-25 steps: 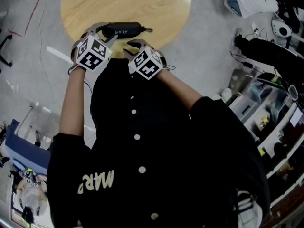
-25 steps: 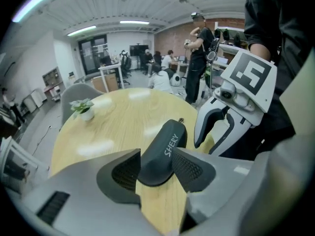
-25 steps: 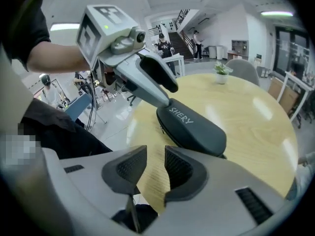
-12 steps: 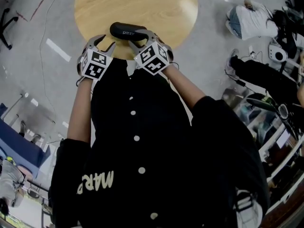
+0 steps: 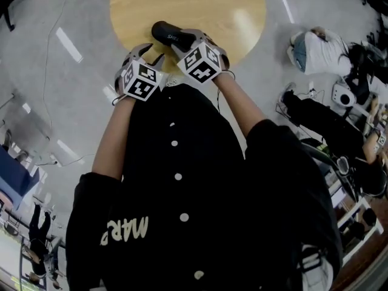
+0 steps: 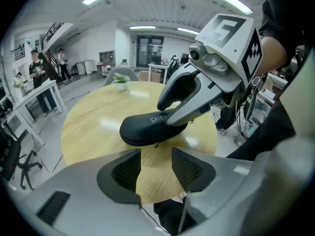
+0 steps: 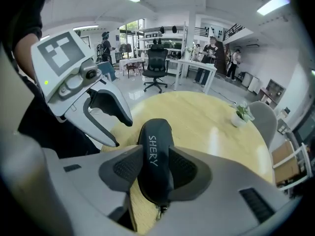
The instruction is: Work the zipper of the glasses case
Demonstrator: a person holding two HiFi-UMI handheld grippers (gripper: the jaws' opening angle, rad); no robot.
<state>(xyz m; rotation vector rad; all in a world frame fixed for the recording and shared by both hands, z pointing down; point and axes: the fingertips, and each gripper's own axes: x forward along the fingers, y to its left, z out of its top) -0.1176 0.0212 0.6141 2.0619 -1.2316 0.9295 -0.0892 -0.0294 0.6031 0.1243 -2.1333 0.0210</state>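
The glasses case point(image 5: 165, 31) lies on the surface point(image 5: 200, 5), upper middle of the head view, loose between the right gripper's point(image 7: 155, 168) jaws, which have just been opening. I'd clamp it firmly first, then steer the empty, parted left gripper point(image 6: 156, 171) to the zipper pull point(image 6: 155, 144).

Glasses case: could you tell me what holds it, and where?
Nothing grips the glasses case: the right hand-held gripper, jaws just opened, straddles its zipper-pull end.

Tabletop point(image 5: 200, 5): round, pale wood grain, standing on the grey floor point(image 5: 73, 102) in front of me.
Near my edge: black glasses case point(image 5: 167, 34), lying flat on the wood, white lettering on top.
Far side: small potted plant point(image 6: 121, 83), upright, well apart from the case.
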